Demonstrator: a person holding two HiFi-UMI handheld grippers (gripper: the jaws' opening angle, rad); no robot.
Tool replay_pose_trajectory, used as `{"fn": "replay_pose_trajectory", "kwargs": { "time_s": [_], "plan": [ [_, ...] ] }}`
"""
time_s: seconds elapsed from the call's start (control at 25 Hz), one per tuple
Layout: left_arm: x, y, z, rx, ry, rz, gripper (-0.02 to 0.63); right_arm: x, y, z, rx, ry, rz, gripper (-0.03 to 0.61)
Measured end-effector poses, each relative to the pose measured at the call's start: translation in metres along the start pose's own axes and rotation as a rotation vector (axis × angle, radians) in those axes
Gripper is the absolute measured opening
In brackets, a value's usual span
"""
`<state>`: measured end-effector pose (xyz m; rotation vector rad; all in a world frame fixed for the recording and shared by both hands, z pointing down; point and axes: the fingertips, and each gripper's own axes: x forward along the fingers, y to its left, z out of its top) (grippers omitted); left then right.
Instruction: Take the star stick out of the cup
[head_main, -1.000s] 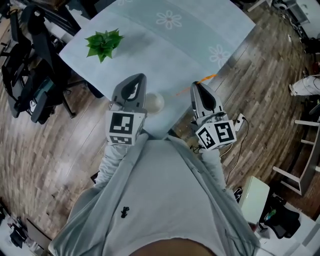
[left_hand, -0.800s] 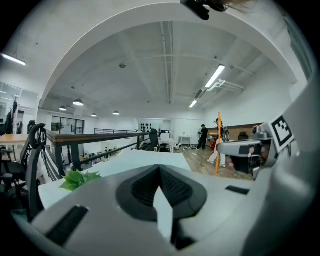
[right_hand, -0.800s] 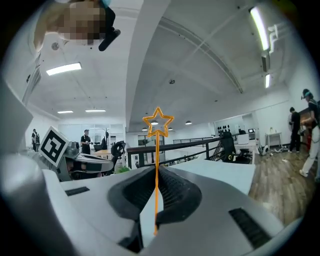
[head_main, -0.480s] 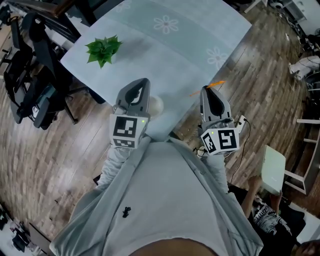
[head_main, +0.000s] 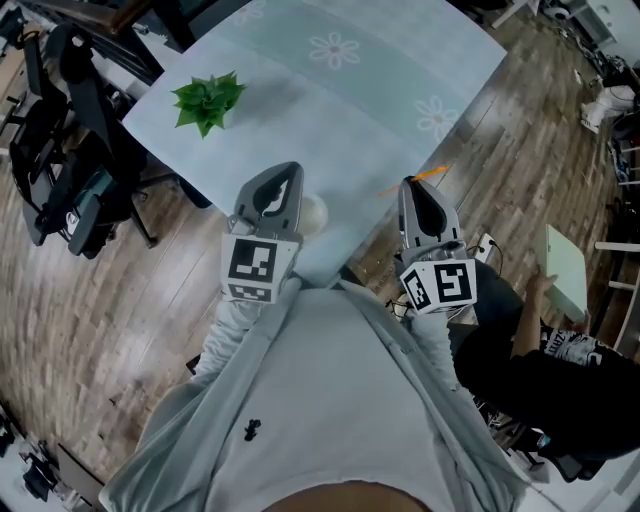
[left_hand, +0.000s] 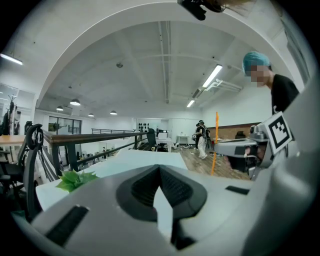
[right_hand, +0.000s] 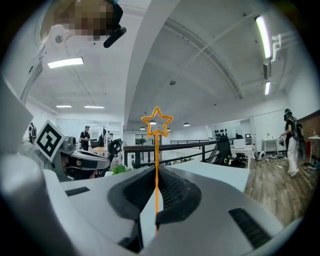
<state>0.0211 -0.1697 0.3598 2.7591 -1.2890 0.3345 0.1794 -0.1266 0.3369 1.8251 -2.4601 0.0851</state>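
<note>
A: What can't you make out?
B: Your left gripper (head_main: 289, 170) covers most of the cup (head_main: 314, 210); only a white curve shows at the table (head_main: 330, 110) edge. Its jaws are pressed together, empty.
A: And your right?
B: Your right gripper (head_main: 412, 185) clamps the star stick (right_hand: 156, 150) by its shaft, well clear of the cup.

The head view looks steeply down past the person's chest (head_main: 320, 400) at the worktop's (head_main: 300, 120) near corner. Cameras on the left tongs (head_main: 289, 172) and right tongs (head_main: 409, 185) sit close behind their jaws, facing level across the worktop. All views share the plant (head_main: 207, 98).
</note>
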Motion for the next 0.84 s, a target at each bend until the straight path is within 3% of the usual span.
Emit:
{"fn": "replay_pose_trajectory", "kwargs": {
  "time_s": [0.84],
  "plan": [
    [0.0052, 0.0051, 0.0014, -0.024, -0.01, 0.009, 0.02, 0.0048, -0.0033, 0.0008, 0.033, -0.009, -0.01, 0.028]
  ]
}}
